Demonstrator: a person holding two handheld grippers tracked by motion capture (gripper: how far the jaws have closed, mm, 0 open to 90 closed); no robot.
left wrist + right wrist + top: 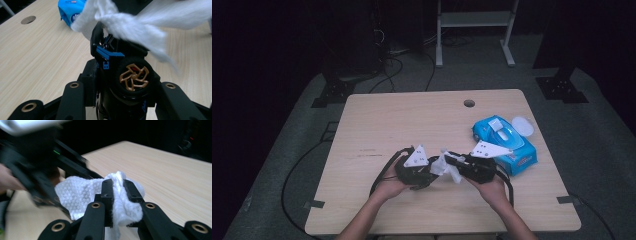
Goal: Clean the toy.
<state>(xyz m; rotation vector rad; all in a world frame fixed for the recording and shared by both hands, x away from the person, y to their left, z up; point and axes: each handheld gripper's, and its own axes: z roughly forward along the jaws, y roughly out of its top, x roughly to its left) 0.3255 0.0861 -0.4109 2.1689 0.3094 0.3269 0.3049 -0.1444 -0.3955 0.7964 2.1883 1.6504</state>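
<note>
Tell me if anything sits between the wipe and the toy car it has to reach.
Nothing visible does. The right hand-held gripper is shut on the white wipe, and the left hand-held gripper holds the black toy car. In the left gripper view the wipe hangs right over the car's top.

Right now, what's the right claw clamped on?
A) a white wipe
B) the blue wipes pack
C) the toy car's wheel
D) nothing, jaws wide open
A: in the right gripper view the right claw has its jaws pinched on a bunched white wipe; the blue wipes pack lies apart on the table, and the black toy car with the gold wheel sits in the left claw.
</note>
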